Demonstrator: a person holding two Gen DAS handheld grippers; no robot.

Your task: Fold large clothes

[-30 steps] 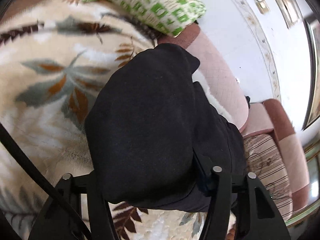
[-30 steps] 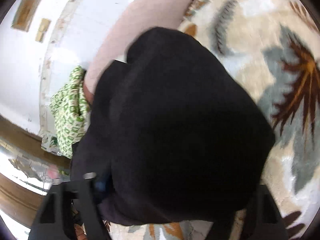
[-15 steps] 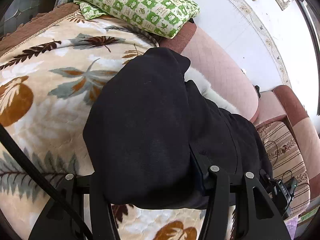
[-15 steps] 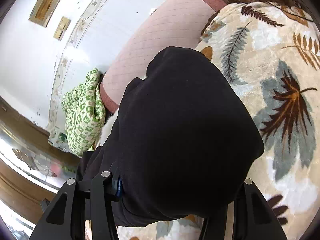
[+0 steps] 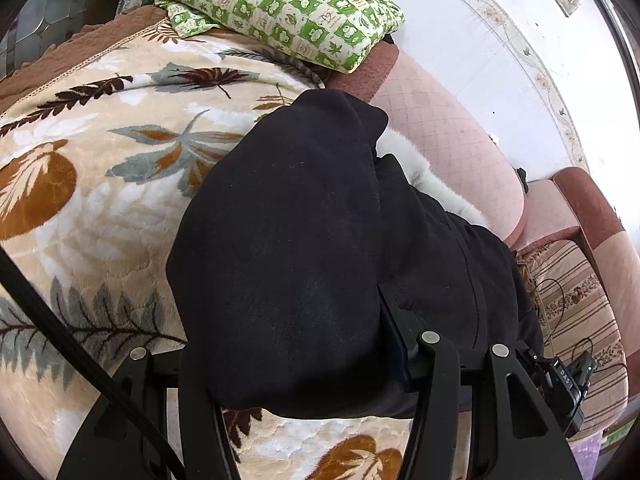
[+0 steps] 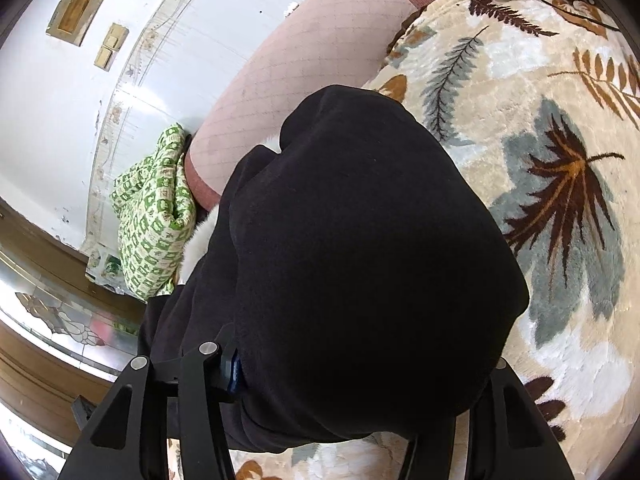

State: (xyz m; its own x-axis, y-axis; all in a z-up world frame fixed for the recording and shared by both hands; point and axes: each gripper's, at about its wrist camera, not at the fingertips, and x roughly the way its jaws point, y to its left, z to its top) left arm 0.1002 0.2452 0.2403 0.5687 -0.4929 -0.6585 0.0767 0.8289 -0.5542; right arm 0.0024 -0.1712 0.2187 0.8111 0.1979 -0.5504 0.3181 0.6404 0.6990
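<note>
Black garment [image 5: 288,248], bunched thick, sits on the leaf-patterned blanket [image 5: 92,200] covering the sofa. Left gripper [image 5: 304,364] is clamped on a fold of it. Right gripper [image 6: 360,380] likewise grasps the bundle. Green checked cloth [image 5: 280,8] lies against the pink backrest [image 5: 448,136].
</note>
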